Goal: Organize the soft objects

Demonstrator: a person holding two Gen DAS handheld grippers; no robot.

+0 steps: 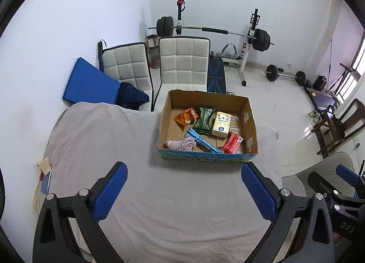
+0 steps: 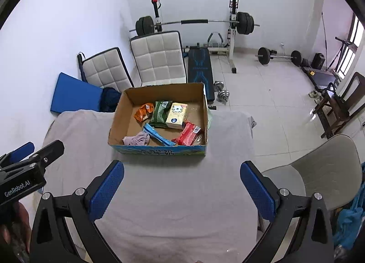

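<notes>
An open cardboard box (image 1: 249,123) (image 2: 118,114) stands on a table under a grey cloth (image 1: 136,171) (image 2: 171,183). Inside lie an orange packet (image 1: 186,116) (image 2: 144,111), a green packet (image 1: 204,120) (image 2: 161,112), a cream tissue pack (image 1: 221,124) (image 2: 176,115), a red packet (image 1: 232,142) (image 2: 189,134), a blue strip pack (image 1: 200,139) (image 2: 157,135) and a crumpled mauve cloth (image 1: 181,144) (image 2: 136,138). My left gripper (image 1: 183,191) is open and empty, short of the box. My right gripper (image 2: 181,188) is open and empty, also short of the box.
Two white padded chairs (image 1: 182,64) (image 2: 157,57) stand behind the table. A blue mat (image 1: 89,82) leans on the wall. A weight bench with barbell (image 1: 212,32) is at the back. A grey chair (image 2: 324,167) stands at the right.
</notes>
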